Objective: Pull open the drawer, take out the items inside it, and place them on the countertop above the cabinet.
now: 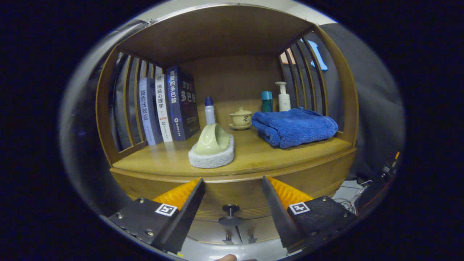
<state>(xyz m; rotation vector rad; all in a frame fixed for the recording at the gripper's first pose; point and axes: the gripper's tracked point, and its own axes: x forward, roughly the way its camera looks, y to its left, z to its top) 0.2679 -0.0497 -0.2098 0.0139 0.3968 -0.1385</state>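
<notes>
A wooden cabinet stands ahead, its countertop (pixel 253 156) just beyond my fingers. Below the countertop runs the drawer front (pixel 235 190), closed, with a dark round knob (pixel 231 209) low in the gap between my fingers. My gripper (pixel 233 181) is open, its fingers spread either side of the knob and not touching it. On the countertop sit a pale green cleaning pad with a white fluffy base (pixel 212 146), a folded blue towel (pixel 294 127) and a small lidded cup on a saucer (pixel 240 118). The drawer's inside is hidden.
Several books (pixel 168 107) lean at the left of the shelf. A blue-capped bottle (pixel 210 110), a teal bottle (pixel 267 101) and a white pump bottle (pixel 284 97) stand at the back. Slatted sides and a wooden top enclose the shelf. Two small knobs (pixel 239 238) show lower down.
</notes>
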